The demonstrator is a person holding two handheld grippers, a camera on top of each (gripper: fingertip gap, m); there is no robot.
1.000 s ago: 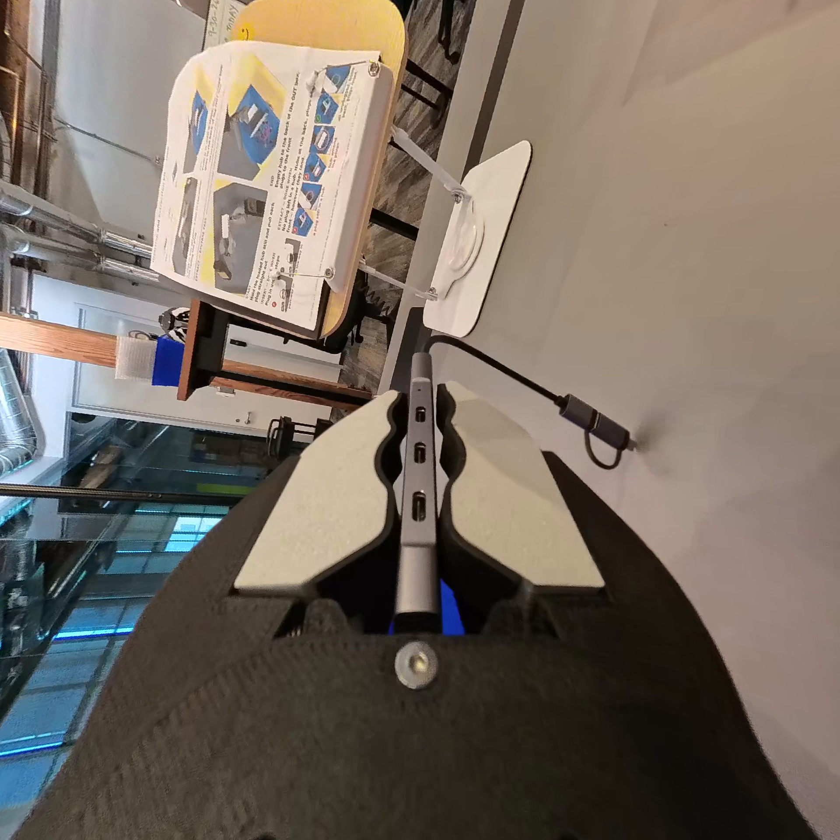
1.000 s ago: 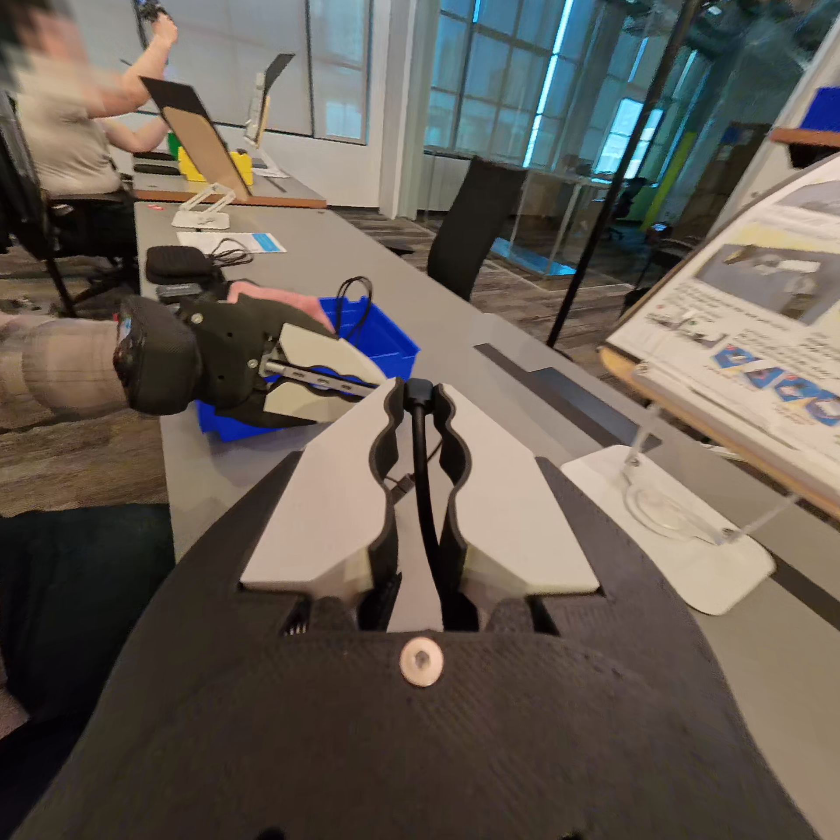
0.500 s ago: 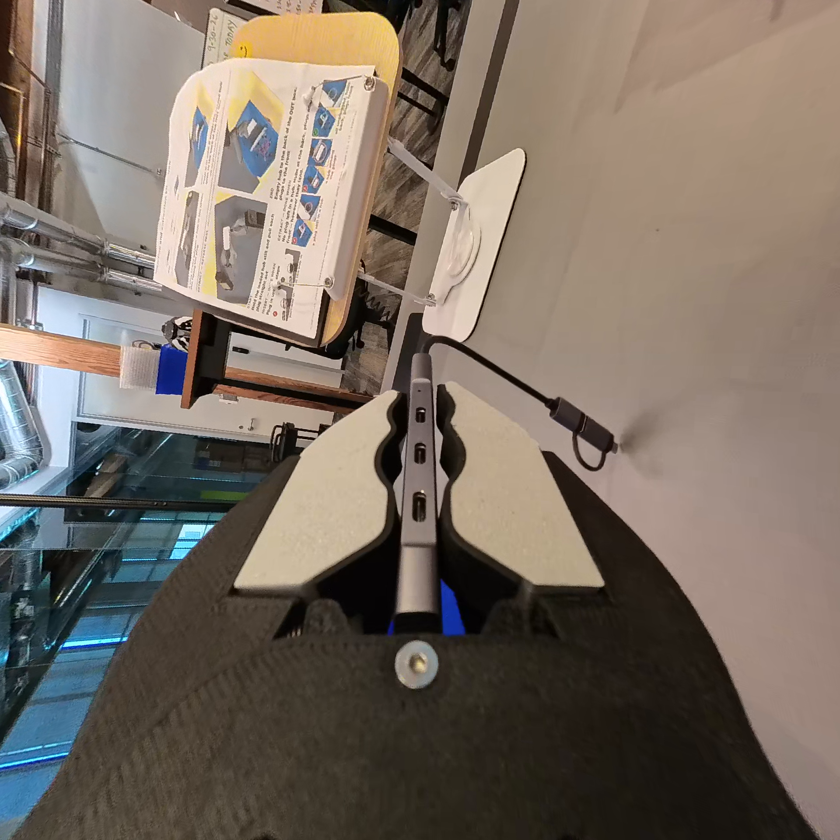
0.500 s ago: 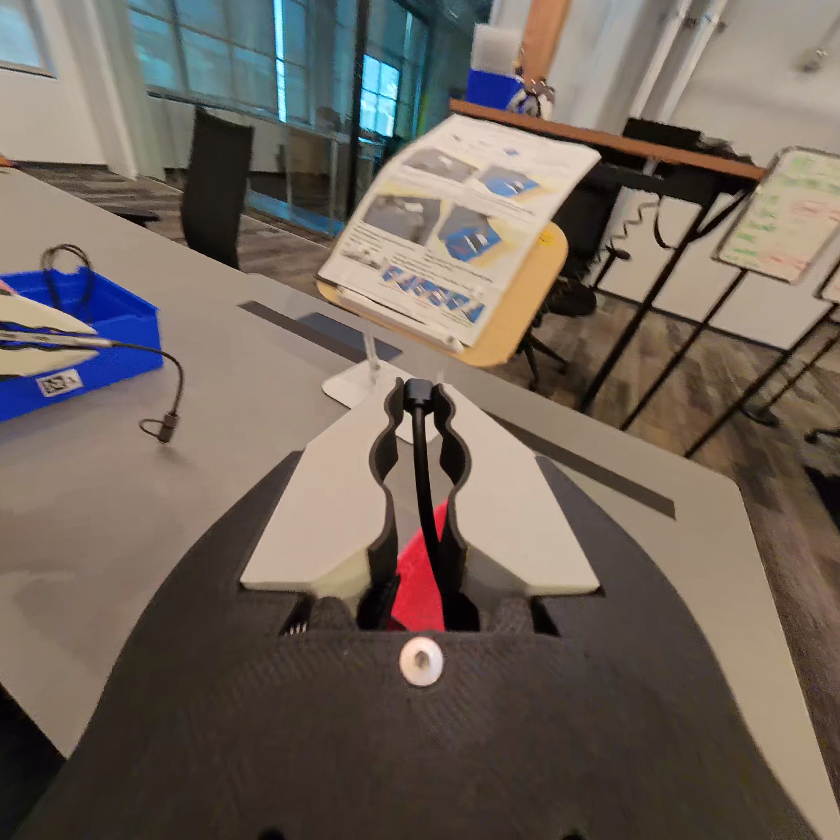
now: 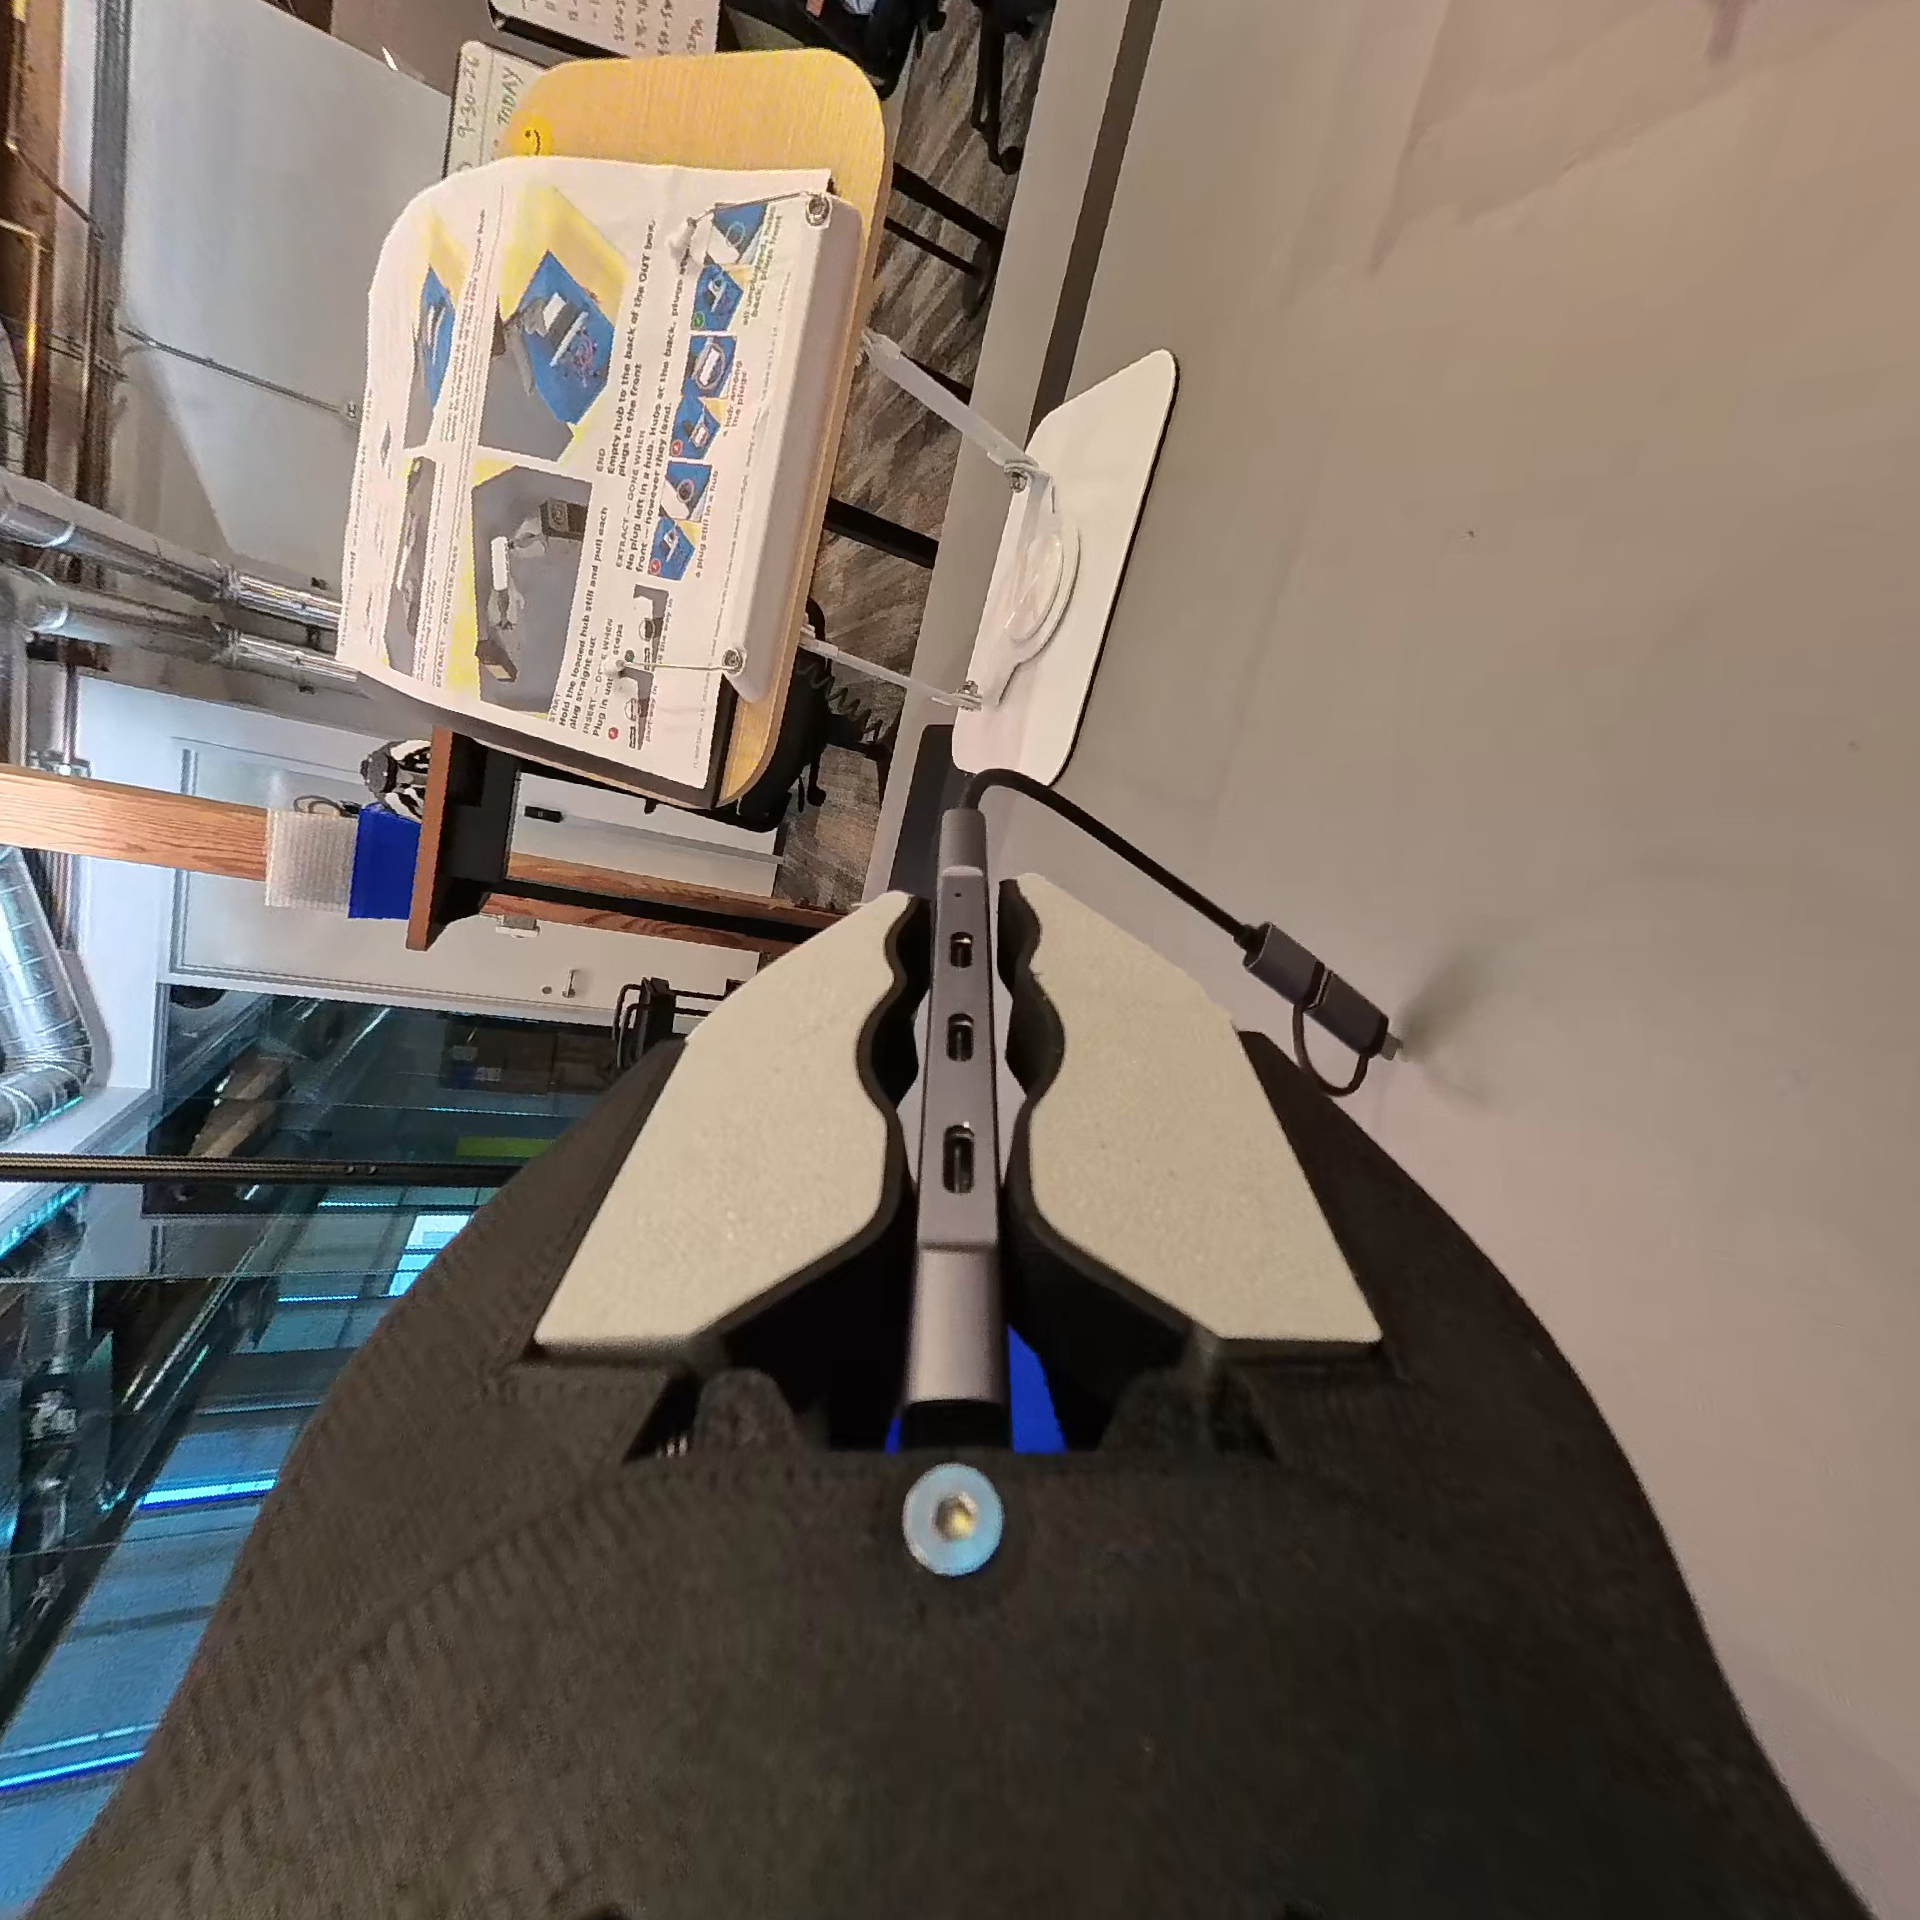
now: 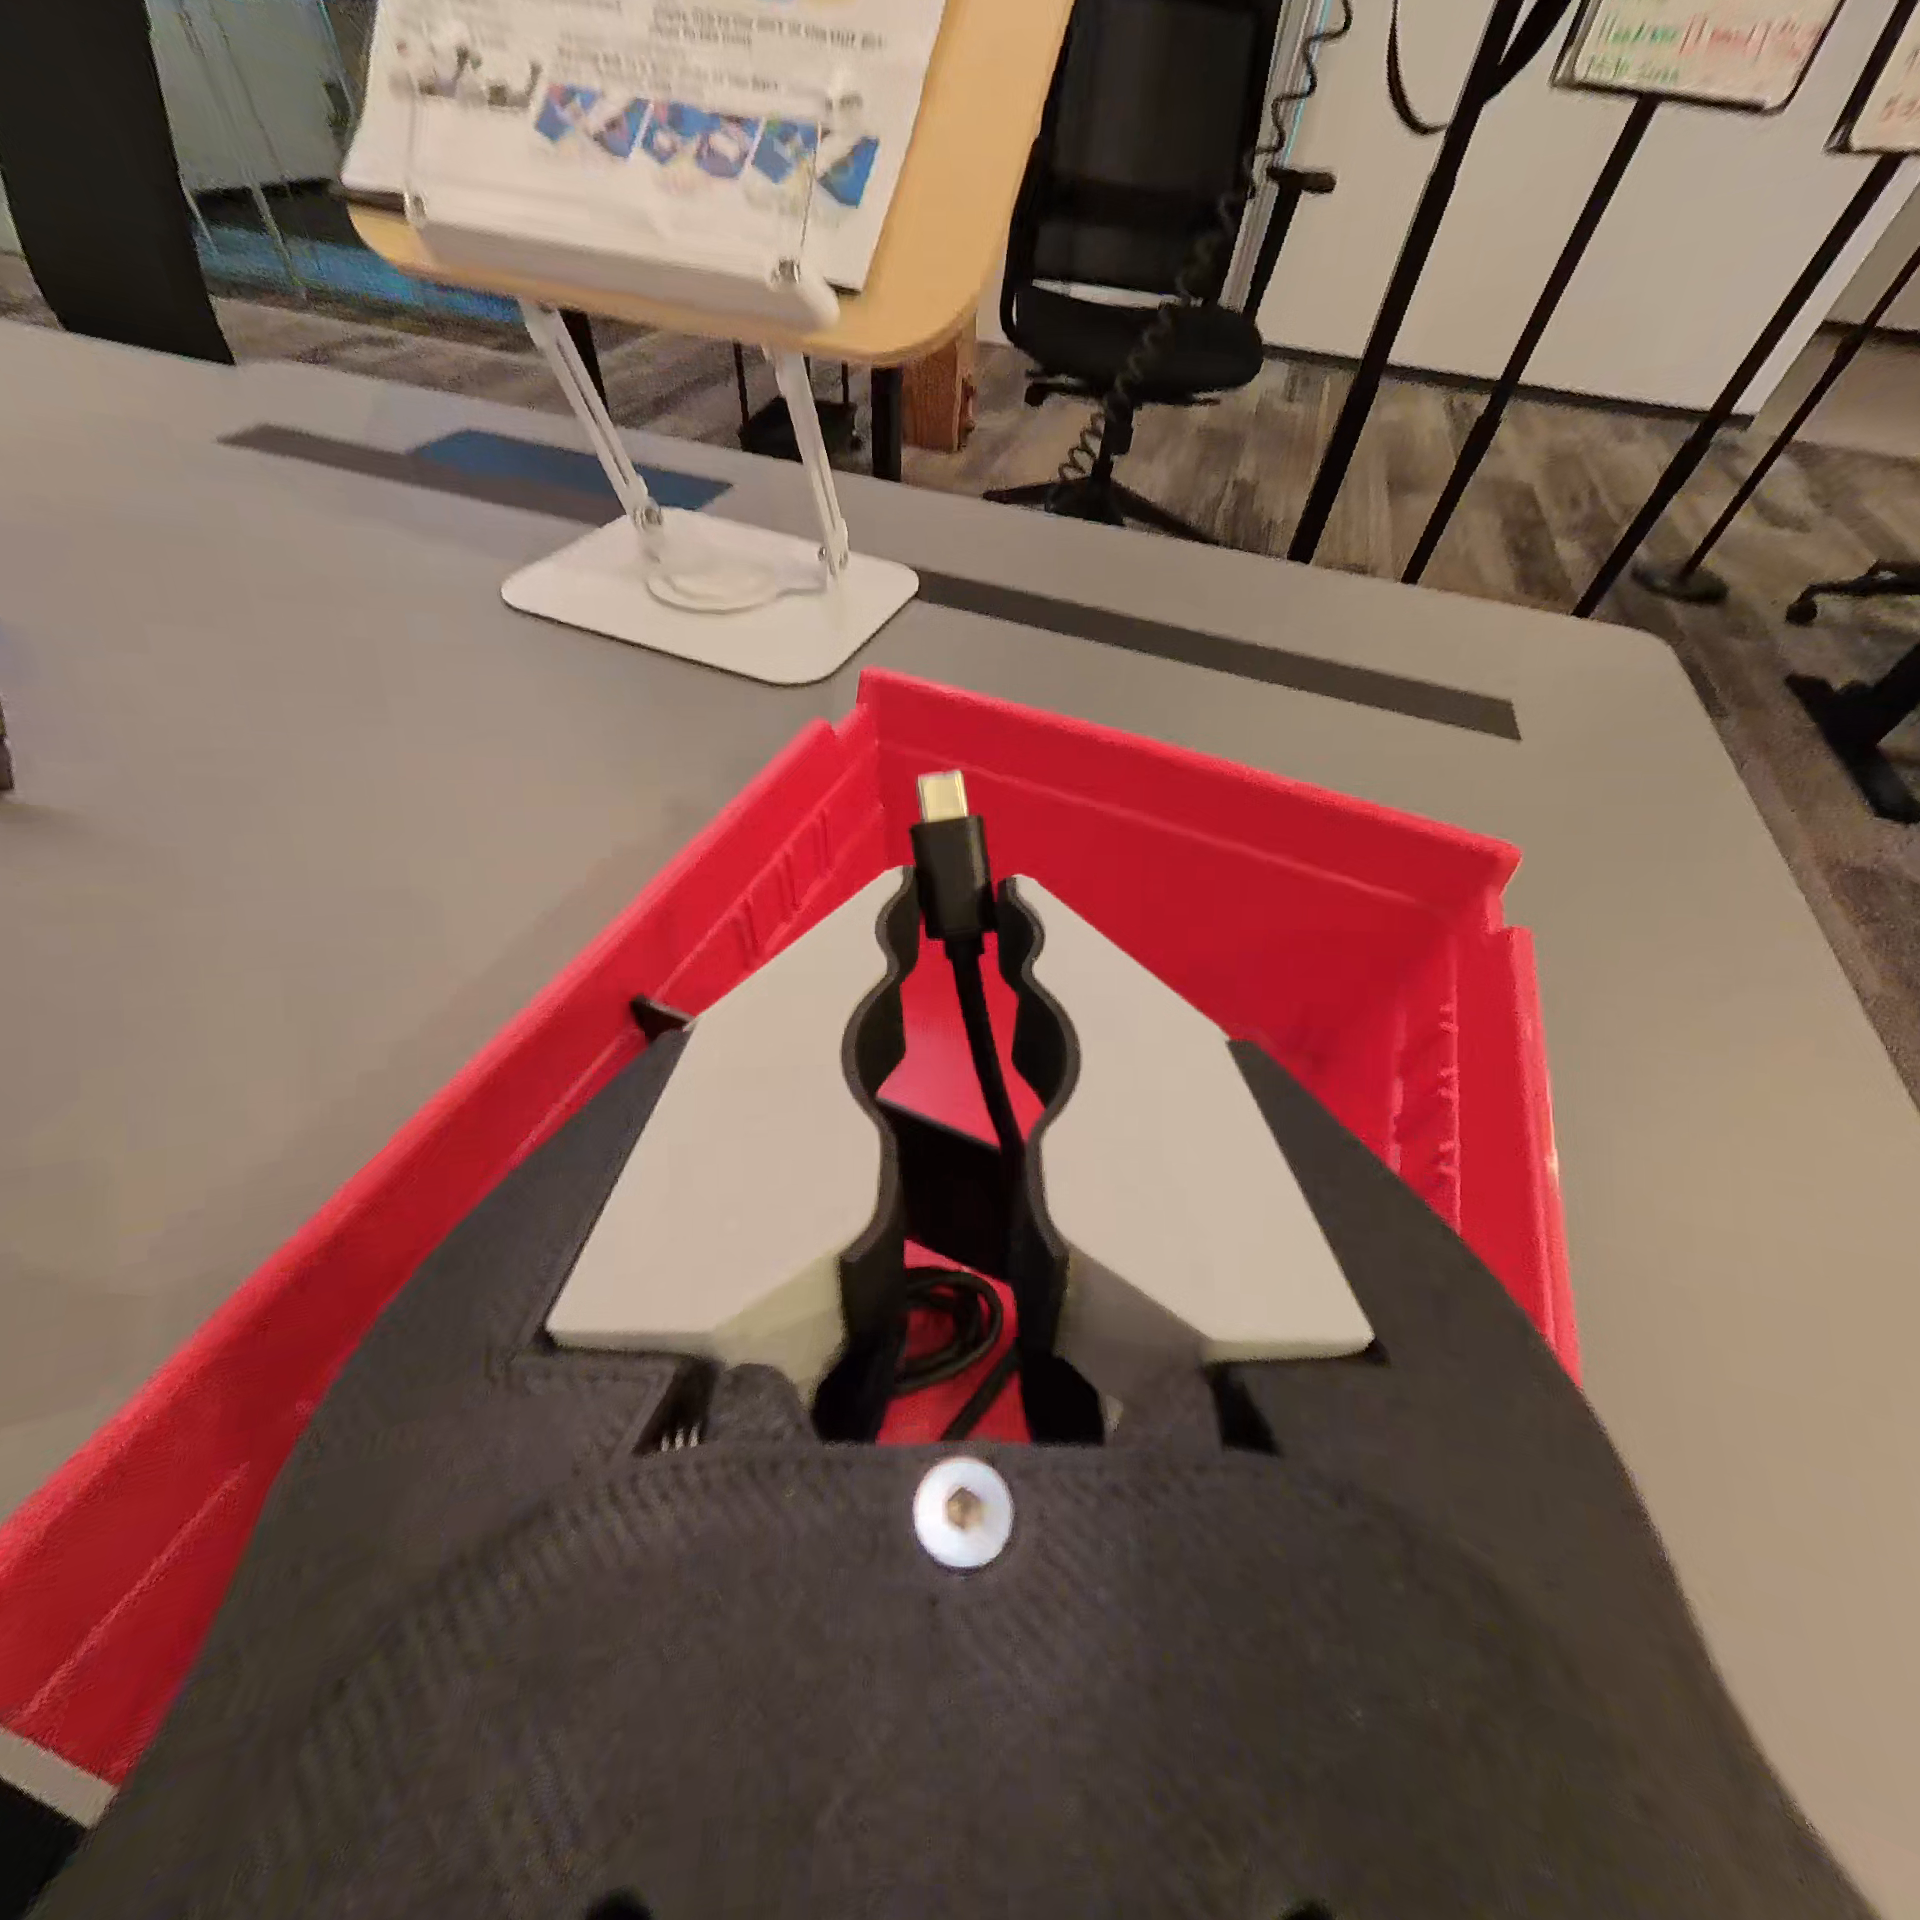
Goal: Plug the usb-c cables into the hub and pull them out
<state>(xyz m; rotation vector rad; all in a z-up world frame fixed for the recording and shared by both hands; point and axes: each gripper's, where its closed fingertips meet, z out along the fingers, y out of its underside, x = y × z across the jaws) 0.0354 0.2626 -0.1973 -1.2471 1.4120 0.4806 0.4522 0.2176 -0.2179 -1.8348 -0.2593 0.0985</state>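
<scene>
Left gripper (image 5: 961, 904) clamps hub (image 5: 964, 1049), ports empty; right gripper (image 6: 961, 894), jaws parted, loosely cradles cable plug (image 6: 948, 862) over red bin (image 6: 1195, 790): release low, inside its walls.

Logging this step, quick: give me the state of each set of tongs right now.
Left tongs: shut on the grey hub, its ports empty.
Right tongs: open above the red bin, the black usb-c cable loose between them.
</scene>
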